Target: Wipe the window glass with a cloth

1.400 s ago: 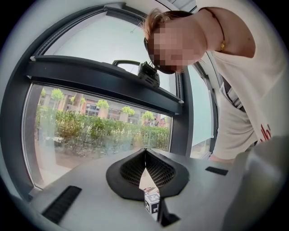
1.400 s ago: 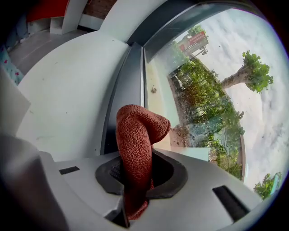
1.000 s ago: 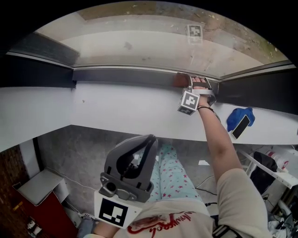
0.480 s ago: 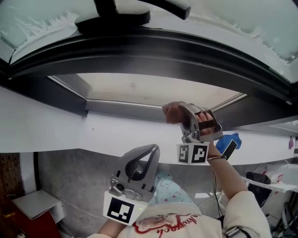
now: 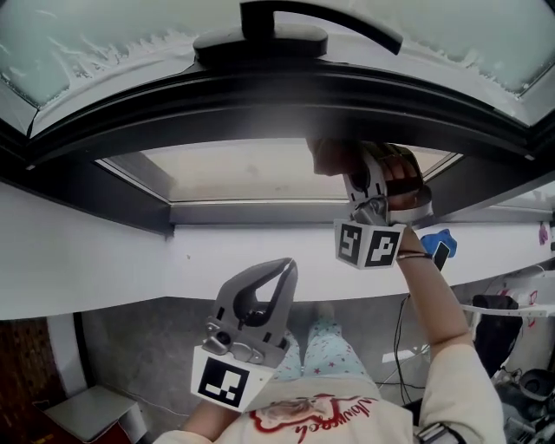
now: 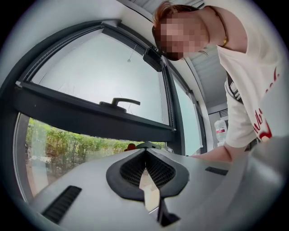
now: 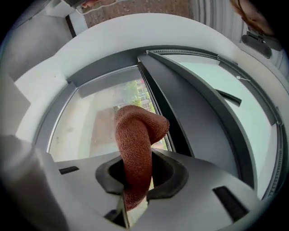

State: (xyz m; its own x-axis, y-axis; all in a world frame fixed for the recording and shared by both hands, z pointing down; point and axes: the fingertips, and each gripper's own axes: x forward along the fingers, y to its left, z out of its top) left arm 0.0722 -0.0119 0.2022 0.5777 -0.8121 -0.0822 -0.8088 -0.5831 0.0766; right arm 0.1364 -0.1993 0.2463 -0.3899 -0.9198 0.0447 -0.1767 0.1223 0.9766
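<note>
the rust-brown woven cloth [image 7: 134, 149] stood up out of the right gripper [image 7: 135, 187], whose jaws were pinched tight on its lower end. its free top folded over to the right into a rounded hump. in the head view the cloth [image 5: 328, 159] sat at the tip of the right gripper [image 5: 349, 169], raised in front of the upper right part of the clear lower window pane [image 5: 234, 169], just under the dark grey frame bar [image 5: 260, 95]. whether the cloth touched the glass could not be told. in the right gripper view the pane [image 7: 86, 117] lay behind the cloth and the frame bar [image 7: 189, 113] ran just to its right.

above the bar was a frosted upper pane [image 5: 78, 52] with a black lever handle [image 5: 286, 22] at its lower edge. below the clear pane ran a white sill and wall [image 5: 113, 260]. a blue bundle [image 5: 440, 238] with a dark flat object lying against it rested on the sill beyond the right forearm.

the left gripper [image 5: 279, 270] was held low near the person's chest, well apart from the window, with its jaws pressed together on nothing. in its own view the left gripper [image 6: 146, 173] pointed up at the window, where the handle [image 6: 119, 103] showed.
</note>
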